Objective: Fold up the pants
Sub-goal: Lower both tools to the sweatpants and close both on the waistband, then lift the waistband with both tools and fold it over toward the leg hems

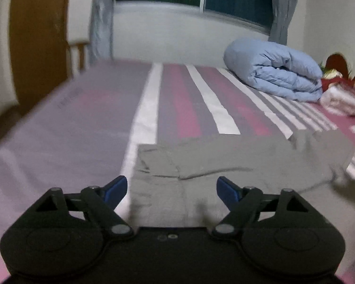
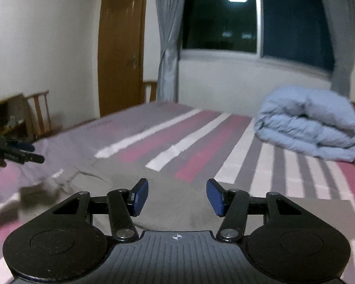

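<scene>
Left wrist | left tongs (image 1: 171, 188) agape, empty | right tongs (image 2: 177, 196) likewise | flat grey cotton pants (image 1: 224, 163) spread on striped bed (image 1: 189, 99), likely for folding

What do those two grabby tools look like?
Both match. The left tool and right tool each have two round black discs, black link arms with silver rivets, and flat blue pads at the tips. The right one has a ridged grey plate with a small crosshair mark. No cables show.
</scene>
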`<act>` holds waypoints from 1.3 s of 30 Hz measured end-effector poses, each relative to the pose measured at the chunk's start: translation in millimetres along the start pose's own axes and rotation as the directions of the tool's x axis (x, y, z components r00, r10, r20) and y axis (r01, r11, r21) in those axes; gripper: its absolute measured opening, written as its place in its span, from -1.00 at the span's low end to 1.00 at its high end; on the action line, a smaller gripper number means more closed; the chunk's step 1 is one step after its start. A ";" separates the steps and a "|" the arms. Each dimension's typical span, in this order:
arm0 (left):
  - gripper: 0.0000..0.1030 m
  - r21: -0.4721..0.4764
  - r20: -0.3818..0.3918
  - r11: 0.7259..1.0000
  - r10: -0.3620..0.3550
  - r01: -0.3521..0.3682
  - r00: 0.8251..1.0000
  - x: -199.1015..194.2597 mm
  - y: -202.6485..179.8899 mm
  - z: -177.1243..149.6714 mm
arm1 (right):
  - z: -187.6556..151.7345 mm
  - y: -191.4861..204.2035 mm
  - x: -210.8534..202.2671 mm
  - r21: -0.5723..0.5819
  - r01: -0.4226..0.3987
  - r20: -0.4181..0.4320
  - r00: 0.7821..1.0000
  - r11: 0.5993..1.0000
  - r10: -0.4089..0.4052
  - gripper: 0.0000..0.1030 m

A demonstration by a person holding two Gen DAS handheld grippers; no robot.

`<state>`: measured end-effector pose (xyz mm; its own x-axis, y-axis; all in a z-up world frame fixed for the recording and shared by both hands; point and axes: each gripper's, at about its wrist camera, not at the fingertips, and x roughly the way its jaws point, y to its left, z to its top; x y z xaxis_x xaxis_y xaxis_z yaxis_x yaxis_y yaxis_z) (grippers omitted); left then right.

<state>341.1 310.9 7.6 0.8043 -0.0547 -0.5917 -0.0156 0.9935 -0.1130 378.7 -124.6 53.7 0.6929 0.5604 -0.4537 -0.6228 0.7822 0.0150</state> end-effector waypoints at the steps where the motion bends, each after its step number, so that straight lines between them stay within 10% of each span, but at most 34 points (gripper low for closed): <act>1: 0.41 -0.005 -0.017 1.000 -0.006 0.006 1.000 15.0 7.0 3.7 | 0.4 -3.6 20.0 -0.004 -0.006 -0.016 1.000 1.000 0.006 0.08; 15: 0.29 0.042 -0.223 0.995 -0.076 0.088 0.972 176.1 51.3 43.0 | -9.9 -53.1 211.4 -0.045 -0.100 -0.220 0.972 0.994 0.088 0.08; 21: -0.44 0.077 -0.209 0.987 -0.121 0.140 0.970 187.1 47.9 52.0 | -9.4 -62.1 243.6 -0.077 -0.140 -0.310 0.945 0.987 0.110 0.08; 25: -0.55 0.093 -0.186 0.985 -0.127 0.147 0.974 189.2 45.5 51.7 | -11.7 -61.2 269.5 -0.106 -0.183 -0.416 0.901 0.977 0.124 -0.14; 27: -0.58 0.077 -0.156 0.987 -0.127 0.140 0.979 185.6 47.0 51.5 | -9.0 -59.9 269.7 -0.091 -0.206 -0.427 0.892 0.974 0.149 -0.89; 39: -0.59 0.108 0.163 0.967 -0.248 0.233 0.955 49.6 45.3 58.5 | 27.9 -10.0 109.7 -0.203 -0.181 -0.184 0.972 0.962 0.144 -0.88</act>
<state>415.0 359.0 19.8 0.8687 -0.2823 -0.4069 0.2363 0.9583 -0.1604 471.1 -63.3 28.6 0.5172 0.6074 -0.6030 -0.7984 0.5962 -0.0842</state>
